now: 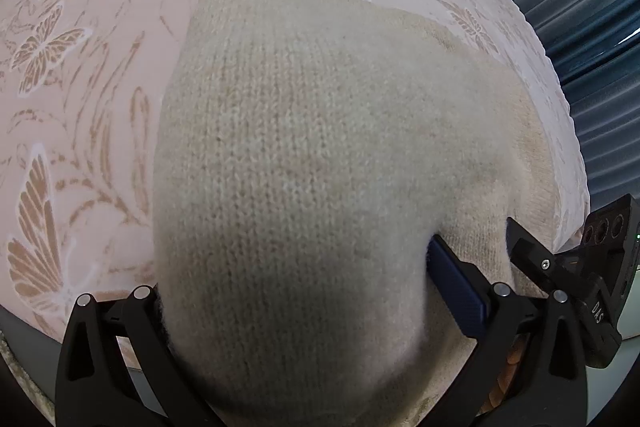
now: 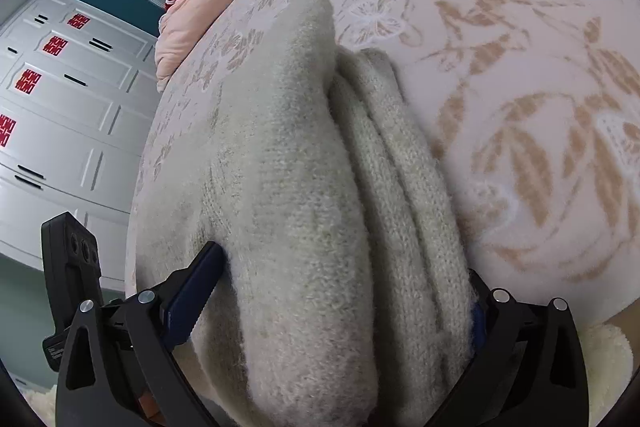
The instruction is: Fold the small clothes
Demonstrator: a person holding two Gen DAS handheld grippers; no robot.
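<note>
You have a cream knitted garment [image 1: 304,155] before you, woolly, fuzzy and matt. Beneath it the pink bedspread [image 1: 100,75] is soft cloth with a raised butterfly pattern. Your left gripper [image 1: 296,307] and right gripper [image 2: 332,303] are matt black plastic with shiny metal pins and ribbed blue pads [image 2: 196,291].

Left wrist view: looks steeply down along its tongs [image 1: 304,307], very close to the knit [image 1: 320,155] on the bed [image 1: 80,87].
Right wrist view: slants down, equally close, wardrobe [image 2: 68,115] at left.
Shared: knit, bed.

Cream knit garment [image 1: 320,167] on butterfly-print bedspread [image 1: 80,87], filling left hand-held gripper [image 1: 296,307]
</note>
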